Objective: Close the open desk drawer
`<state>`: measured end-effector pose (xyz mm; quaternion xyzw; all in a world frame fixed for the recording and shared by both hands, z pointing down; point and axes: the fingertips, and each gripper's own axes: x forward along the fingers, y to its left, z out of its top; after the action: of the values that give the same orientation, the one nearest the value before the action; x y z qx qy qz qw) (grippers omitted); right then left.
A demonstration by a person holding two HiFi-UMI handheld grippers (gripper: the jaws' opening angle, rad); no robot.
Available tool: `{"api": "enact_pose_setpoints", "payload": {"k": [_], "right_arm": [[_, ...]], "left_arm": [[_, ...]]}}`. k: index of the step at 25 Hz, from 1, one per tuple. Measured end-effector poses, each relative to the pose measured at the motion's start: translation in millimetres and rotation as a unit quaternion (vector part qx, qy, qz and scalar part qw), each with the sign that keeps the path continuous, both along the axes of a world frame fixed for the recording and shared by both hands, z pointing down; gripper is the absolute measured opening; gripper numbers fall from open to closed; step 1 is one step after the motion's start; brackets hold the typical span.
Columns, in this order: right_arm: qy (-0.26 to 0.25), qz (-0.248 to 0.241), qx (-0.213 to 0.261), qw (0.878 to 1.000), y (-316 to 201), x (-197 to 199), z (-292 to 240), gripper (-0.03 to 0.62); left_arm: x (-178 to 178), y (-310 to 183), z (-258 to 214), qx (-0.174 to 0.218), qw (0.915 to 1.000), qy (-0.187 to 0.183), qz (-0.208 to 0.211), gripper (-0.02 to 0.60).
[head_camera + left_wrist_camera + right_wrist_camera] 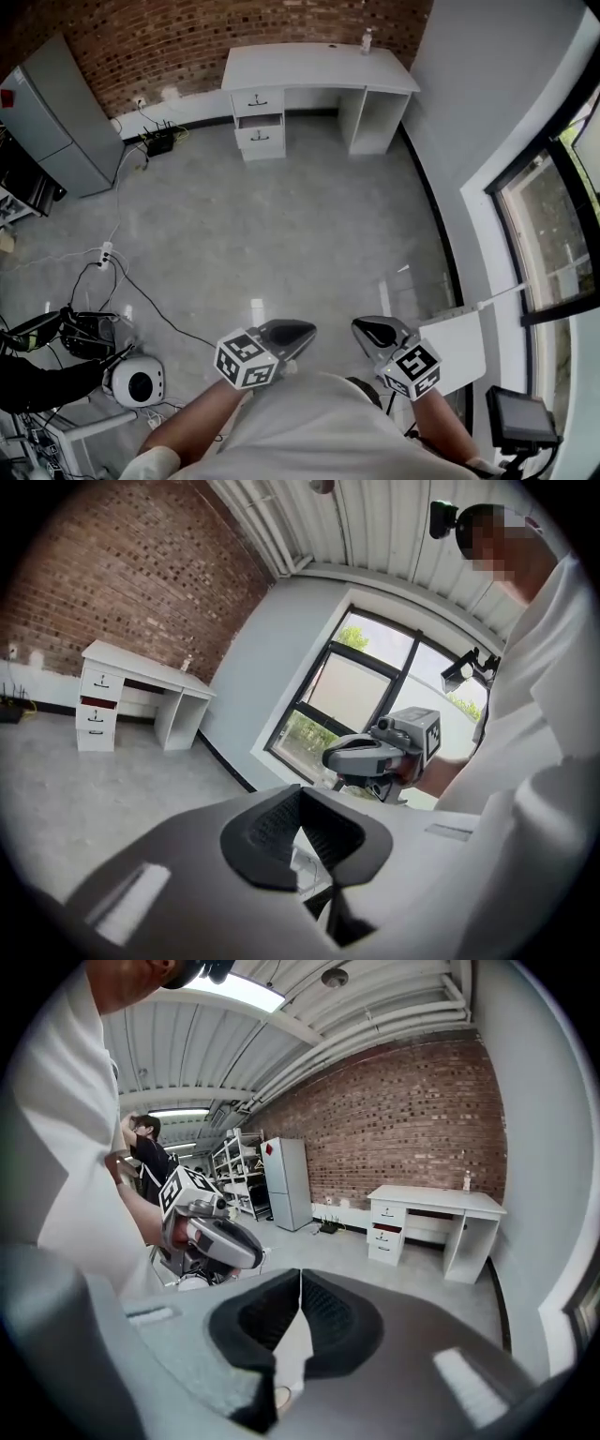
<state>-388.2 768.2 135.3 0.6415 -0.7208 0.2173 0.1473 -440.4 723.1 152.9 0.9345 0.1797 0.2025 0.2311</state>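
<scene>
A white desk (pixel 319 67) stands against the brick wall, far across the floor from me. Its drawer stack is on the left side, and the middle drawer (pixel 259 120) shows as a dark, pulled-out gap between two closed fronts. The desk (pixel 141 682) is small in the left gripper view, and the desk (pixel 436 1199) is also small in the right gripper view. My left gripper (pixel 298 330) and right gripper (pixel 367 328) are held close to my body, both shut and empty. The left gripper's (pixel 300 789) pads meet. So do the right gripper's (pixel 300 1274) pads.
A bottle (pixel 367 39) stands on the desk's right end. A grey cabinet (pixel 56 117) is at the left wall, with a black box (pixel 159 142) by the baseboard. Cables and a power strip (pixel 105 255) cross the floor left. A white round device (pixel 139 382) sits near my left arm. Windows (pixel 553 216) line the right wall.
</scene>
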Motion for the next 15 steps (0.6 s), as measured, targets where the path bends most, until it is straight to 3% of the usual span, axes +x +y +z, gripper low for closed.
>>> {"api": "enact_pose_setpoints", "payload": {"k": [8, 15], "right_arm": [[-0.012, -0.061, -0.023, 0.998, -75.4, -5.9, 10.5, 0.031], [-0.029, -0.107, -0.022, 0.994, -155.3, 55.3, 15.1, 0.031]], "left_arm": [[7.6, -65.8, 5.3, -0.018, 0.9985, 0.019, -0.049, 0.006], [66.3, -135.1, 14.5, -0.02, 0.9953, 0.016, -0.093, 0.032]]}}
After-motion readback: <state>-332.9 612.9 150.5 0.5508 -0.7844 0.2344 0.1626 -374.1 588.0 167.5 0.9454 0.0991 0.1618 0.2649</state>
